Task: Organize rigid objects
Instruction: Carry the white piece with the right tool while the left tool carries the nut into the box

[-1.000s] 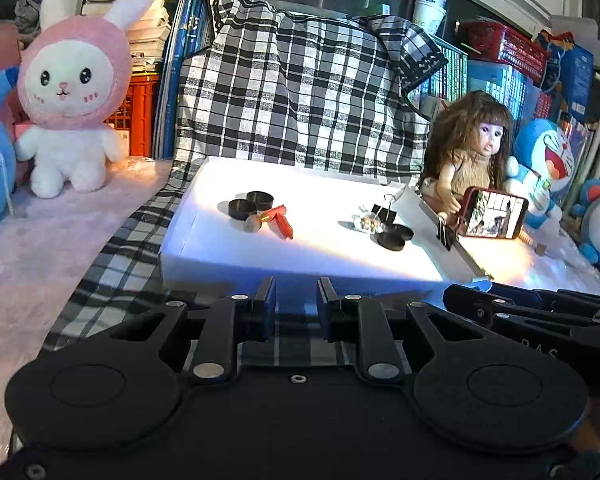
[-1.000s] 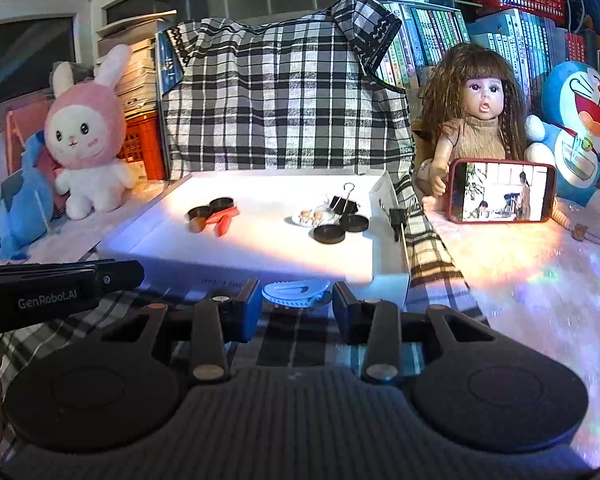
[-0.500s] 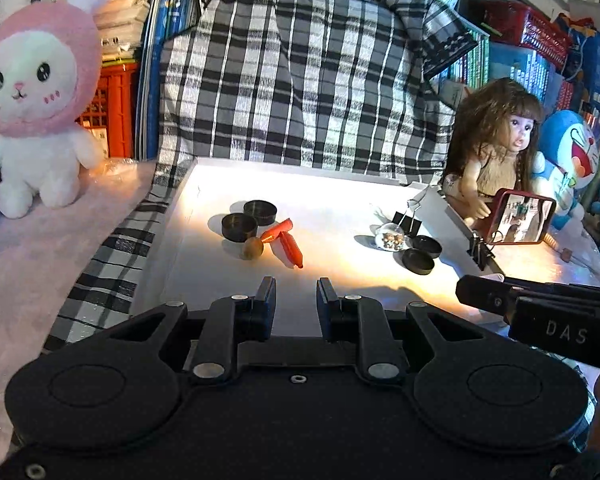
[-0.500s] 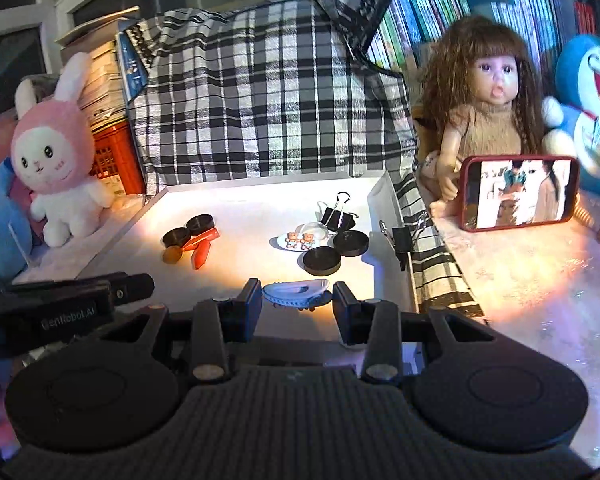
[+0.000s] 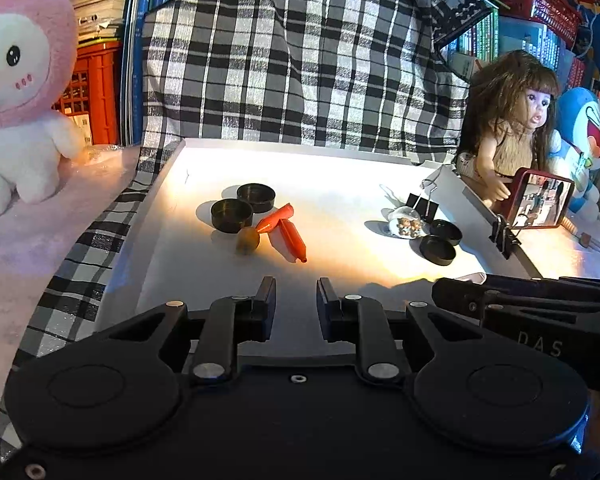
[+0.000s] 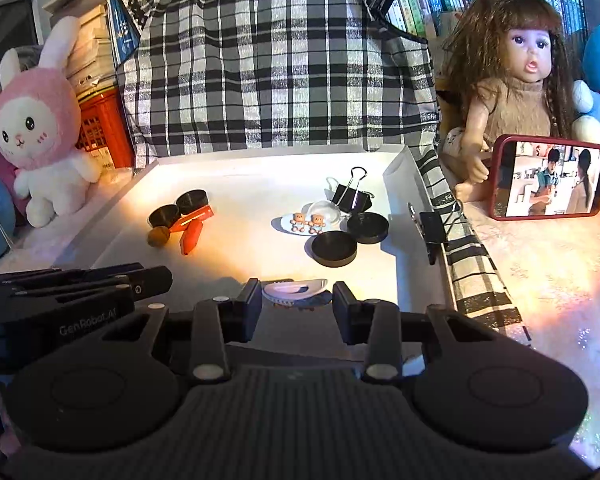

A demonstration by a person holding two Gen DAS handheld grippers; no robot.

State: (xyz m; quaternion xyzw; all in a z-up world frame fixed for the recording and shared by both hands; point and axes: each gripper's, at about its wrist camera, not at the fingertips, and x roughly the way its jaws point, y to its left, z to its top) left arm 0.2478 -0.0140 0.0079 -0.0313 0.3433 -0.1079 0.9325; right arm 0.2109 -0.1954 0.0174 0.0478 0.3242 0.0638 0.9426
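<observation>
Hovering over the white tray's (image 5: 168,184) bare near edge, left gripper (image 5: 296,300) fingers narrowly spread, right gripper (image 6: 296,298) pinching a white shell-shaped piece (image 6: 296,291)

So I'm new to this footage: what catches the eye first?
The brightly lit white tray in the middle, dotted with black round lids and orange pieces. Behind it hangs a black-and-white plaid cloth, with a long-haired doll at right and a pink bunny plush at left.

Both grippers (image 5: 296,296) (image 6: 296,300) are matte black — round housings, silver pivot screws; white "GenRobot.AI" and "DAS" lettering marks their sides.
</observation>
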